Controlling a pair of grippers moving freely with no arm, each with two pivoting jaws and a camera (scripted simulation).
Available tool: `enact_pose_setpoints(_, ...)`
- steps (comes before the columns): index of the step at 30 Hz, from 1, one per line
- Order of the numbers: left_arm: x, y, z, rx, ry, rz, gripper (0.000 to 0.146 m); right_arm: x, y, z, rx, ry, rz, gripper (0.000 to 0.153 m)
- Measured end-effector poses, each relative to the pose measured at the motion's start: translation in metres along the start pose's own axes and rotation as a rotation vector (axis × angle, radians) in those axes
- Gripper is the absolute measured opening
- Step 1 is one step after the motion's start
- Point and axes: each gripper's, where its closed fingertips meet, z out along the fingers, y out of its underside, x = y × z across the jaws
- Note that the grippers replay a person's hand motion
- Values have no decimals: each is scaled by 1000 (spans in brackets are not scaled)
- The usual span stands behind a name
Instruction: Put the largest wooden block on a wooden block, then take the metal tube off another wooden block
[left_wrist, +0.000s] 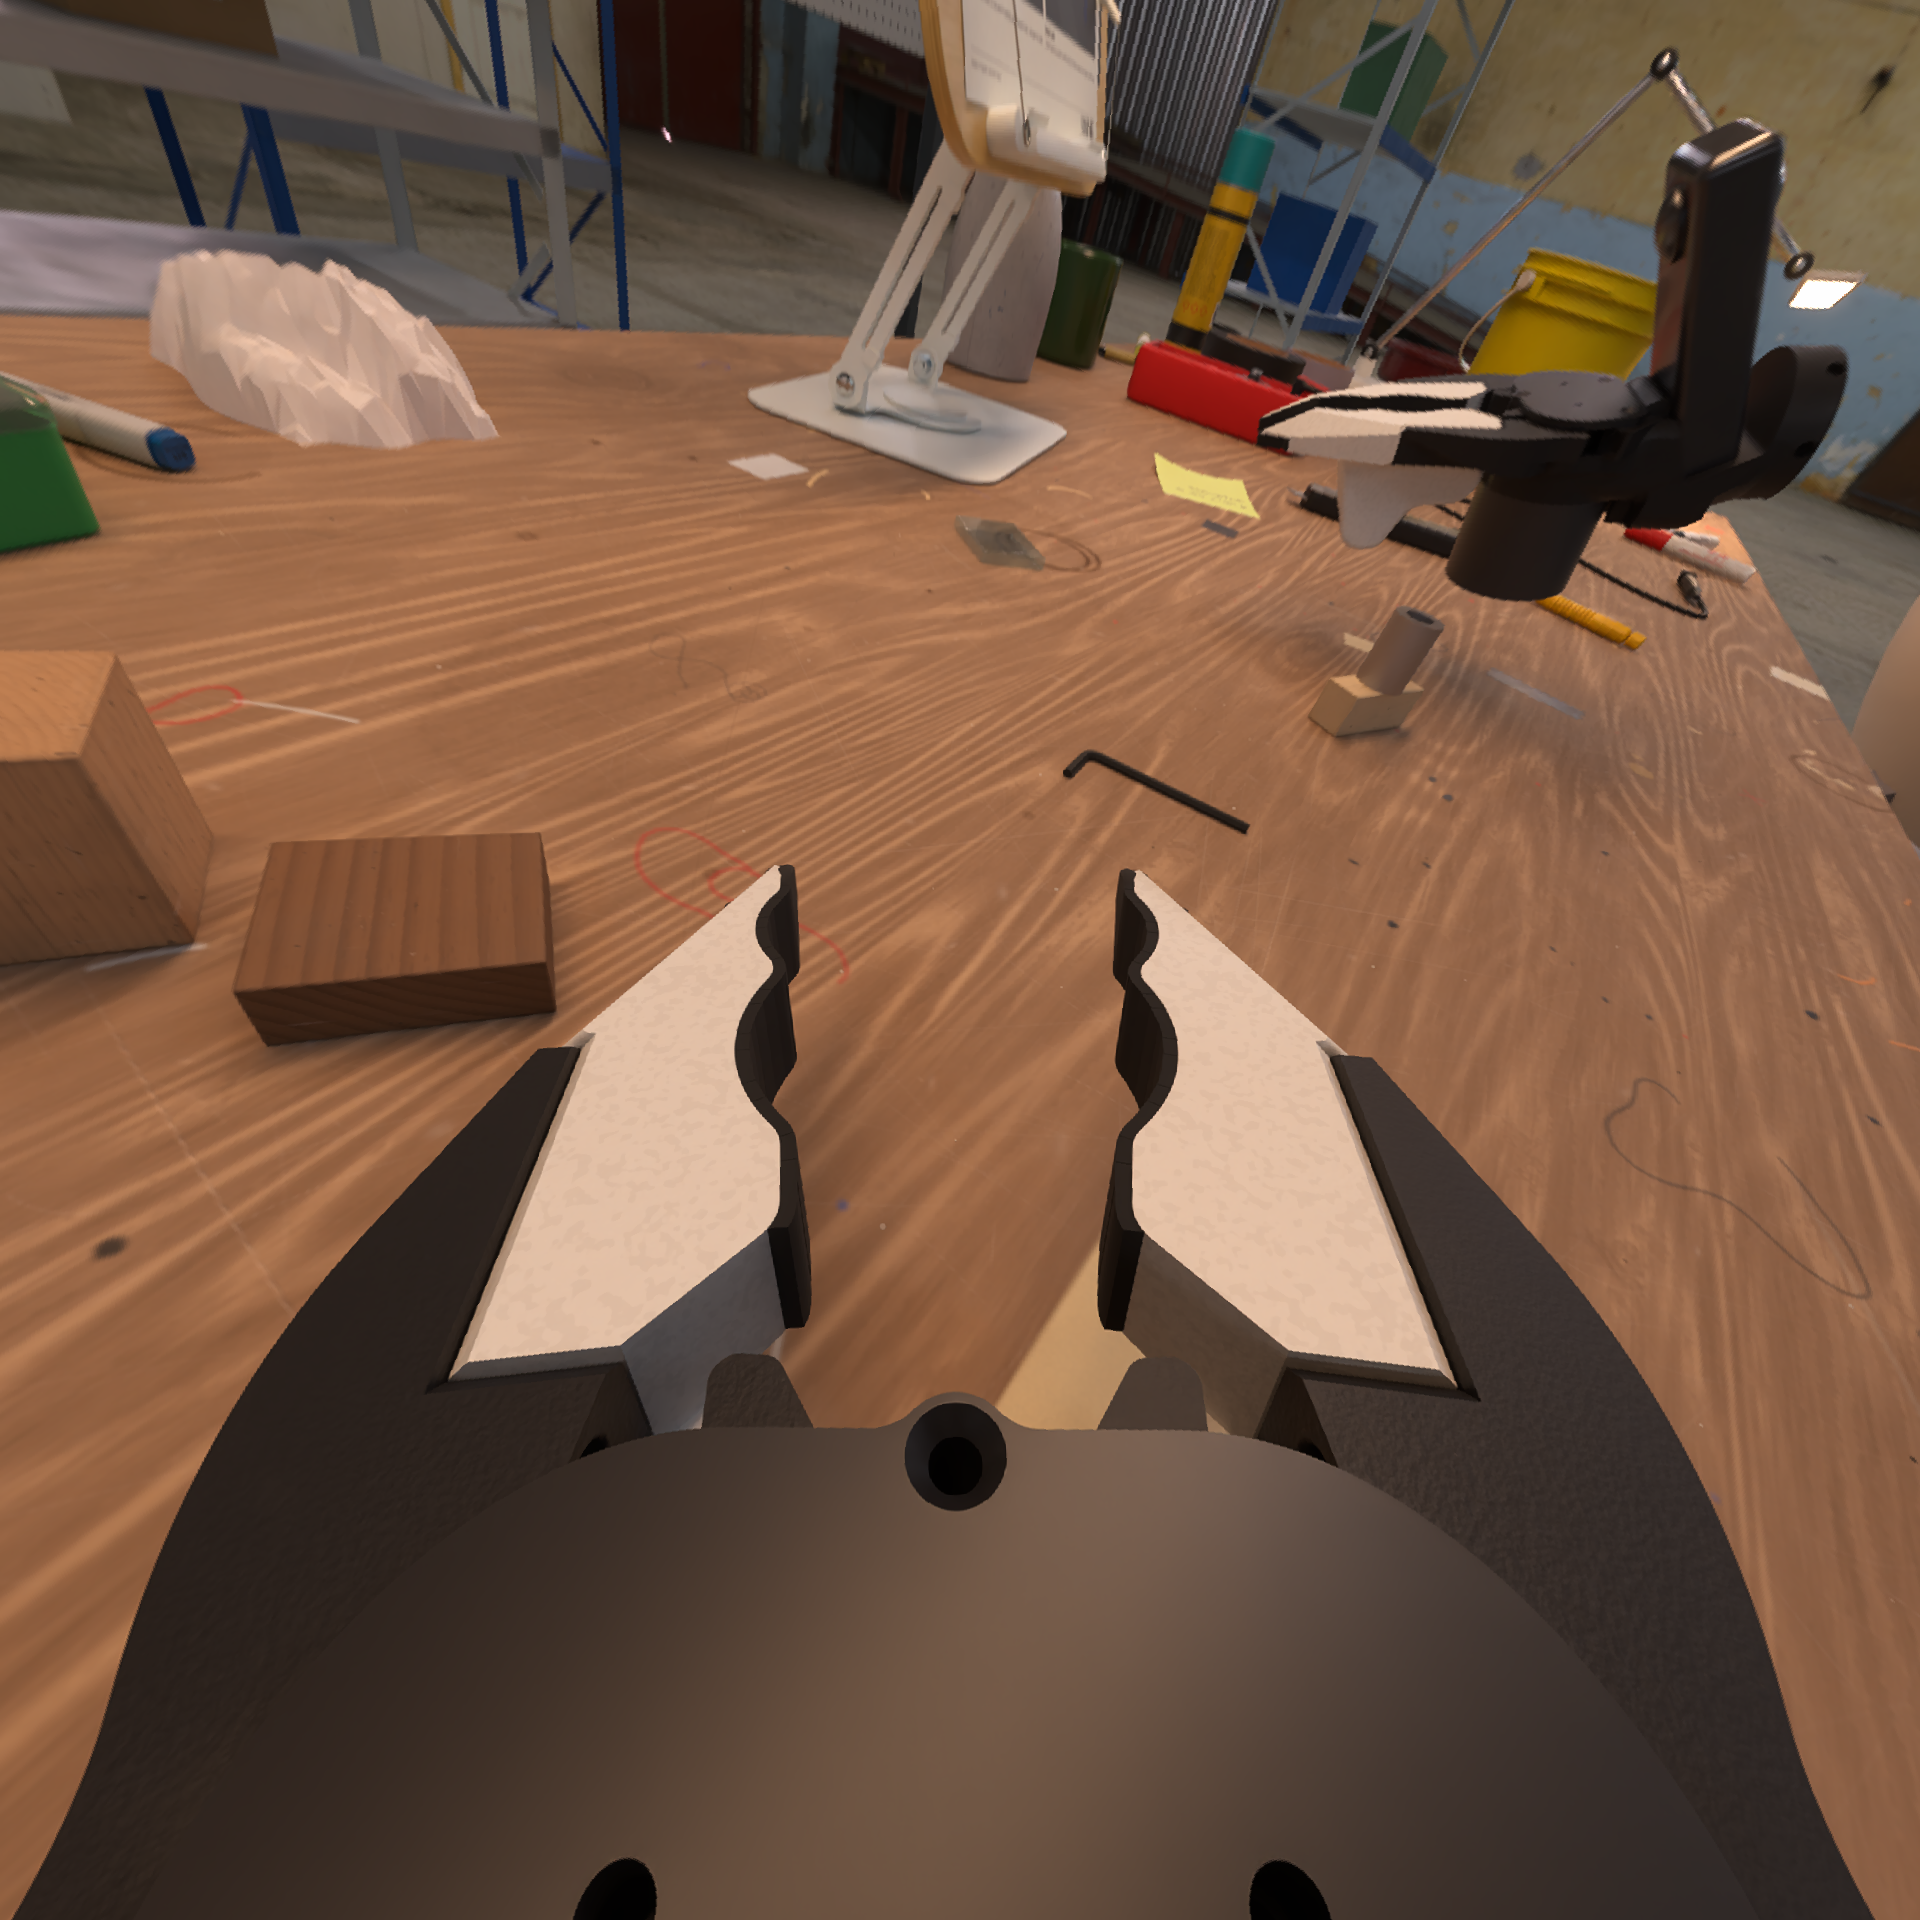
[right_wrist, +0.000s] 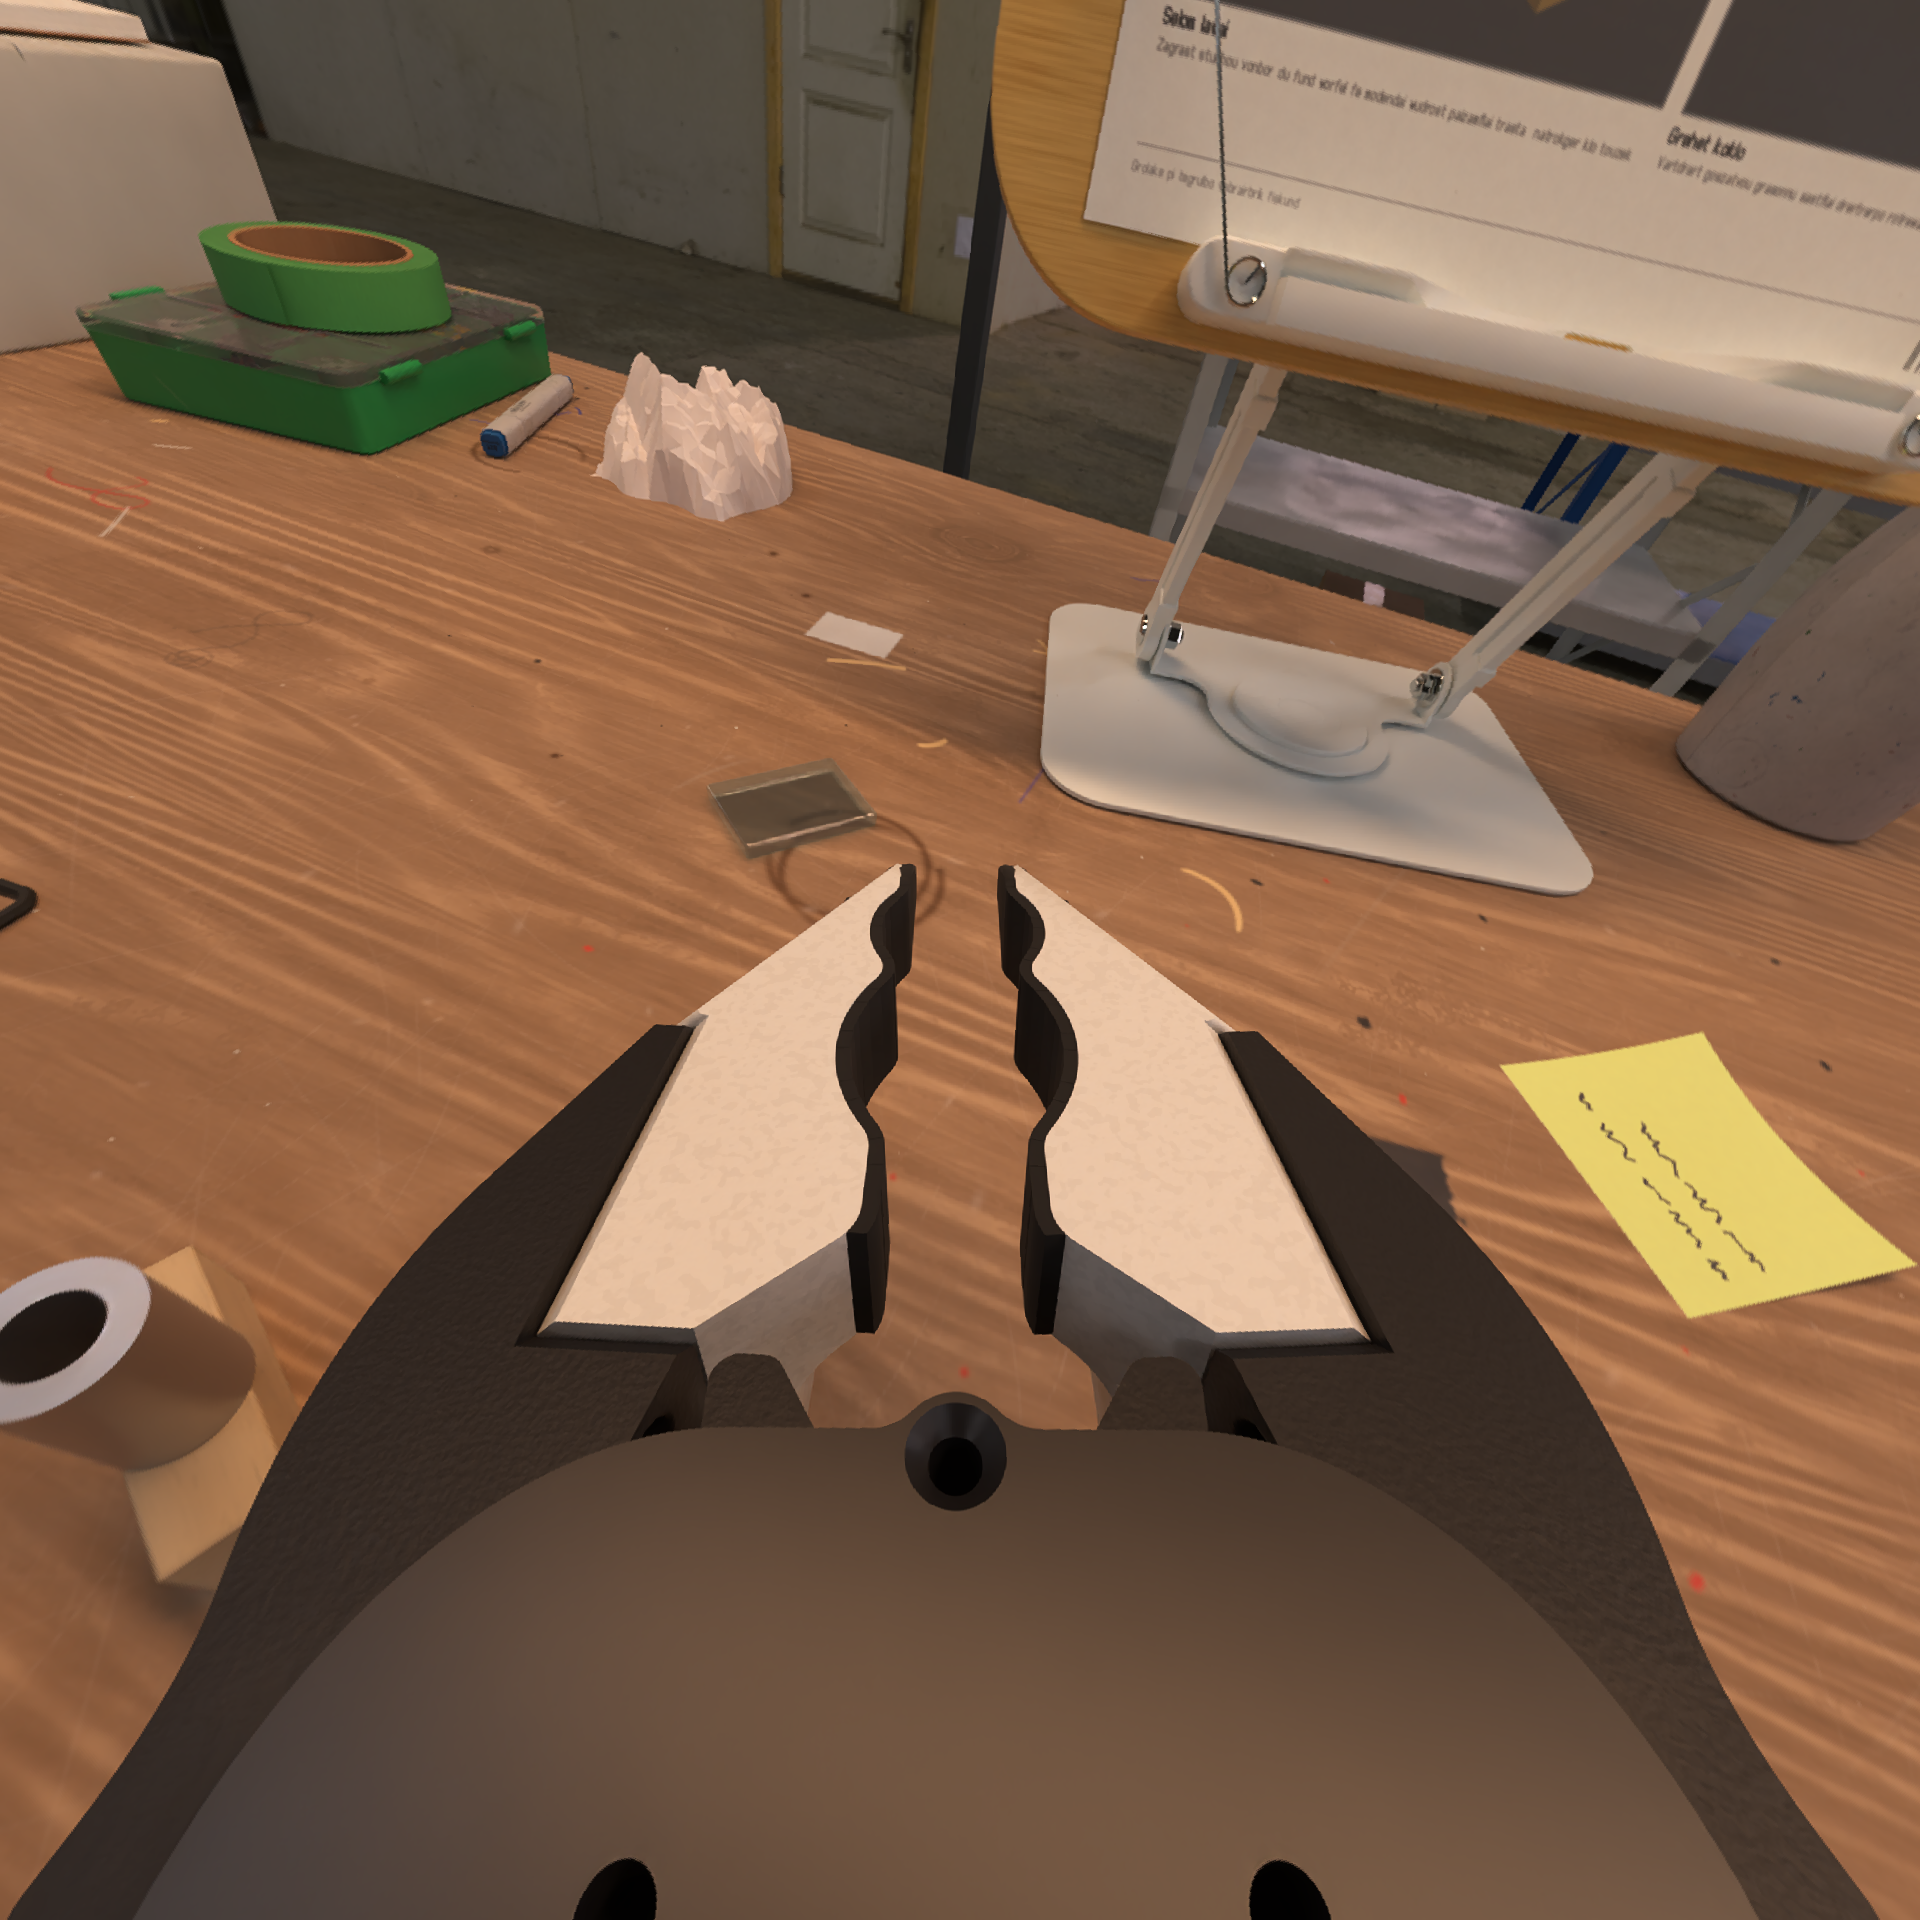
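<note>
Left gripper (left_wrist: 954, 873) jaws wide apart, empty, over table (left_wrist: 935, 644). Right gripper (right_wrist: 954, 871) narrowly parted, empty. Largest wooden block (left_wrist: 83, 810) beside dark wooden block (left_wrist: 400, 935). Metal tube (right_wrist: 99, 1361) upright on pale wooden block (right_wrist: 208, 1455).

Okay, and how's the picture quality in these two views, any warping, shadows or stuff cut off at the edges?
Left wrist view: wide-angle bending curves the table edge, and the largest wooden block is cropped at the left; everything looks sharp. Right wrist view: the metal tube is cut by the left edge and stretched, and the right gripper throws a soft shadow near the yellow note.
</note>
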Motion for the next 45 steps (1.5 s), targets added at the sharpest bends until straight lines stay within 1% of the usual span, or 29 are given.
enact_pose_setpoints(2,0,-3,-3,24,-3,7,65,-1,-2,4,4,2,-14,16)
enact_pose_setpoints(7,-5,-3,-7,38,-26,2,80,-2,-7,8,30,10,-23,16)
enact_pose_setpoints(14,-14,-3,-10,44,-76,-14,80,-3,-11,10,47,6,-26,16)
enact_pose_setpoints(19,-33,-3,-14,36,-178,-44,80,-4,-13,10,62,1,-26,16)
enact_pose_setpoints(21,-45,-7,-17,33,-240,-46,81,-4,-14,9,73,-4,-19,16)
enact_pose_setpoints(24,-72,-18,-20,-55,-337,1,84,-5,-16,8,87,-14,-7,16)
enact_pose_setpoints(26,-97,-23,-21,-188,-407,29,91,-6,-17,7,96,-23,-1,16)
enact_pose_setpoints(28,-123,-23,-24,-344,-472,12,98,-7,-18,6,106,-32,2,16)
enact_pose_setpoints(30,-140,-23,-21,-437,-477,-7,104,-9,-19,5,113,-41,4,17)
enact_pose_setpoints(33,-157,-23,-12,-533,-469,24,109,-10,-21,4,123,-52,9,17)
enact_pose_setpoints(35,-172,-23,-10,-585,-514,53,118,-11,-22,3,132,-58,14,17)
enact_pose_setpoints(37,-181,-16,-8,-641,-534,15,120,-12,-22,2,139,-61,18,17)
enact_pose_setpoints(39,-183,-8,-4,-657,-515,-42,120,-12,-23,1,142,-65,23,17)
enact_pose_setpoints(41,-188,-4,-2,-652,-530,-50,117,-12,-23,1,142,-69,26,17)
enact_pose_setpoints(45,-196,-4,-5,-620,-553,-44,105,-12,-21,3,132,-73,25,17)
